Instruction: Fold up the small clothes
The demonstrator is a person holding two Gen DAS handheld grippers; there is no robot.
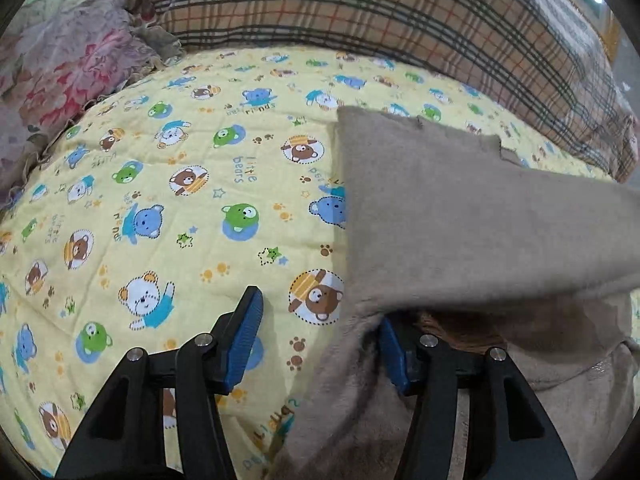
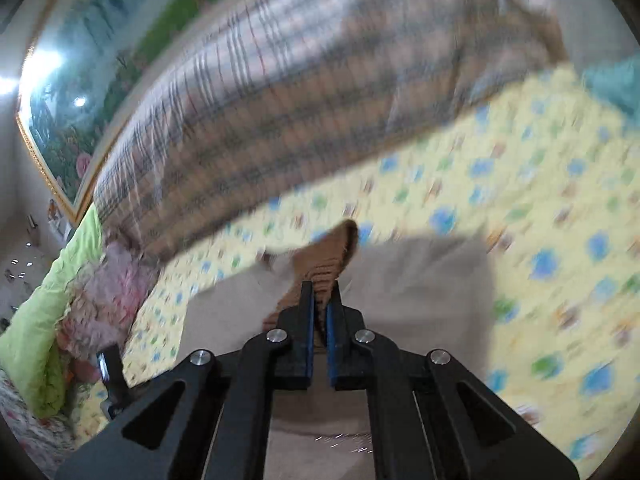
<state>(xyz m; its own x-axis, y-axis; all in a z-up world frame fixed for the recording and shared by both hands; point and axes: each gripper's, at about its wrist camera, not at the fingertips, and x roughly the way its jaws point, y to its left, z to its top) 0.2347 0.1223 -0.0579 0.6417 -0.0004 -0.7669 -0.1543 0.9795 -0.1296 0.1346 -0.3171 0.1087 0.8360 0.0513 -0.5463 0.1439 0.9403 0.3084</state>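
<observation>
A beige fleece garment (image 1: 460,220) lies on the yellow bear-print quilt (image 1: 160,200), its upper layer folded over to the right. My left gripper (image 1: 318,308) stands open at the garment's near left edge. Its left finger (image 1: 244,320) is over the bare quilt, and its right finger (image 1: 394,356) is tucked under the folded layer, with loose cloth between the jaws. In the blurred right wrist view, my right gripper (image 2: 320,286) is shut on a brown ribbed hem (image 2: 328,256) of the same garment (image 2: 420,276) and holds it lifted above the flat cloth.
A plaid bolster (image 1: 360,12) runs along the far side of the quilt. A floral ruffled cushion (image 1: 72,64) sits at the far left and a green cover (image 2: 48,280) beside it. A framed painting (image 2: 80,80) hangs on the wall behind.
</observation>
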